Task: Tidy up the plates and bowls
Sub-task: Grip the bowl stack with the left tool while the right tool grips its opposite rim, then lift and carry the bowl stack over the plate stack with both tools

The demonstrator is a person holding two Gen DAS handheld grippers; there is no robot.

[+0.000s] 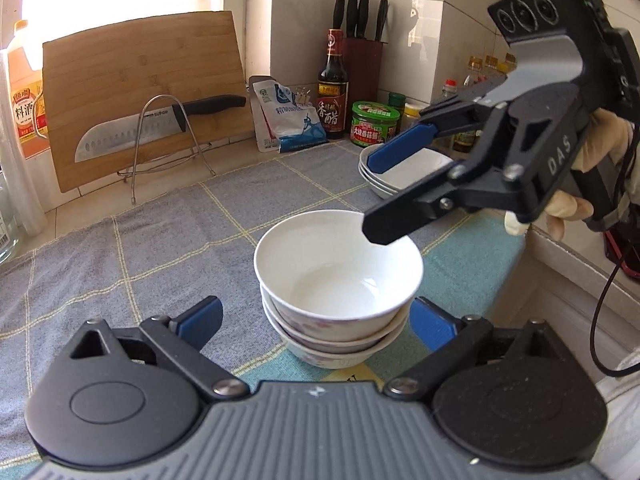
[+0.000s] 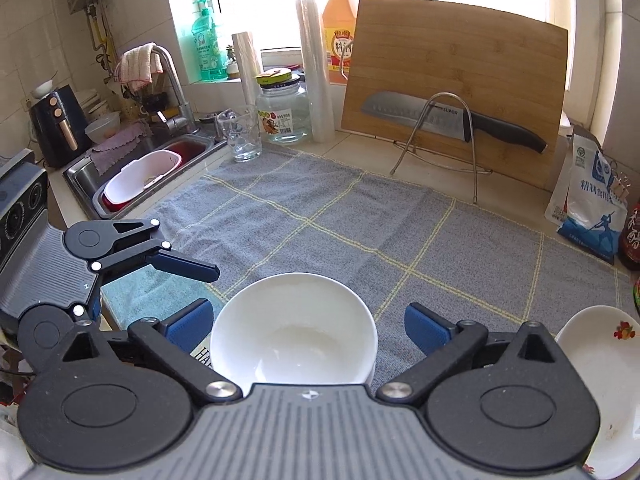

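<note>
Left claw (image 1: pixel 316 322) spread wide, flanking the stack of bowls (image 1: pixel 336 304) on the grey towel (image 1: pixel 140 248) without touching it. Right claw (image 1: pixel 374 196) hangs just above the stack's far rim, fingers apart, gripping nothing. Beyond the stack sits the pile of white plates (image 1: pixel 400 174), the cutting board (image 1: pixel 140 92) farther back.

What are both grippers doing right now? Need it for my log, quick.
Left gripper: open, fingers either side of the bowl stack, holding nothing.
Right gripper: open around the top bowl, not gripping.
</note>
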